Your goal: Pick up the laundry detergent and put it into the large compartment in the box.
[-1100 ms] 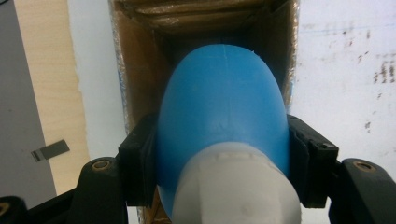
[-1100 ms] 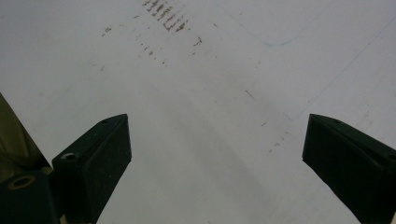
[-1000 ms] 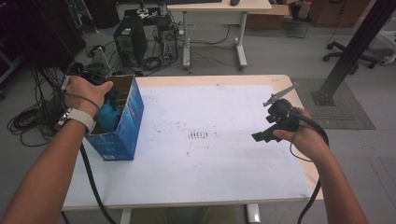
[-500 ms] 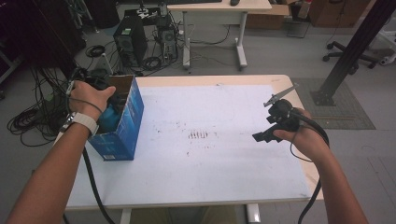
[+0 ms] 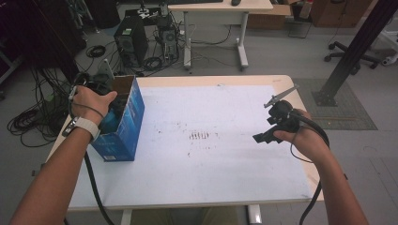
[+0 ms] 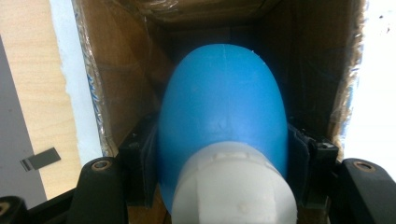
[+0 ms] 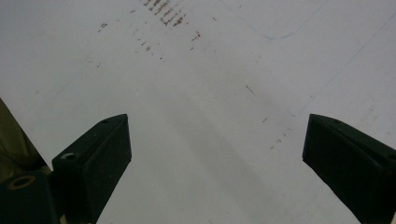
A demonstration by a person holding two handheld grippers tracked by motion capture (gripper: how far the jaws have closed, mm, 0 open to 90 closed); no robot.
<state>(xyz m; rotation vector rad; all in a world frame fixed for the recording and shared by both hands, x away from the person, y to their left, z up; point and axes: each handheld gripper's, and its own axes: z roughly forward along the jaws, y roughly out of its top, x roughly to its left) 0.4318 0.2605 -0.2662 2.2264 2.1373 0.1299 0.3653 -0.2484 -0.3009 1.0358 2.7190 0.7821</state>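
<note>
A blue cardboard box point(image 5: 124, 131) stands open-topped on the left side of the white table point(image 5: 211, 103). My left gripper point(image 5: 109, 117) reaches down into it. Between its jaws sits a blue rounded bottle point(image 6: 222, 107) with a white cap point(image 6: 233, 186), and the box's brown inner walls point(image 6: 126, 79) close in on both sides. My left gripper point(image 6: 224, 158) is shut on that bottle. Over the right side of the table my right gripper point(image 5: 268, 133) hovers, and my right gripper point(image 7: 219, 144) is open with nothing between its fingers.
Brown scuff marks point(image 5: 201, 136) dot the table's middle. Beyond the far edge are a computer tower point(image 5: 131, 40), floor cables point(image 5: 33, 117) and another desk point(image 5: 220, 7). A black post point(image 5: 356, 51) rises at the right.
My left hand has sunk slightly lower into the box with the blue bottle. The right gripper has stayed where it was.
</note>
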